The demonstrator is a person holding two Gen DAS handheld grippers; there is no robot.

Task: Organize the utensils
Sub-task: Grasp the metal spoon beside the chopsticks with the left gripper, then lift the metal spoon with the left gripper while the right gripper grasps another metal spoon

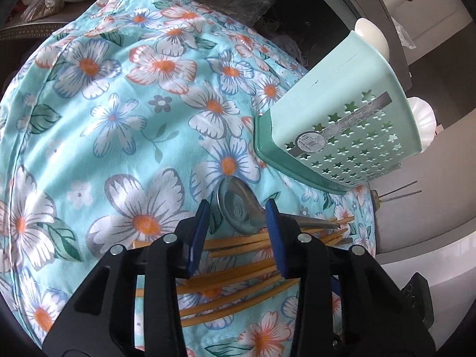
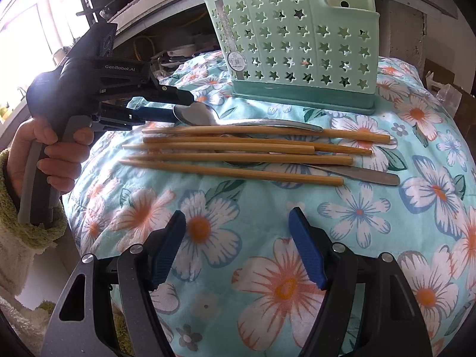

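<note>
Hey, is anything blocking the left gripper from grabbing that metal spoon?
Nothing visible does. The left gripper is open, and the spoon bowl already sits between its blue fingers. The chopsticks lie beside the spoon's handle, nearer the right gripper, not across the bowl.

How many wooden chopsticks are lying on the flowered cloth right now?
5 that I can separate, lying side by side in front of the green holder: top, second, third, fourth, nearest. They overlap with the spoons, so another may be hidden.
</note>
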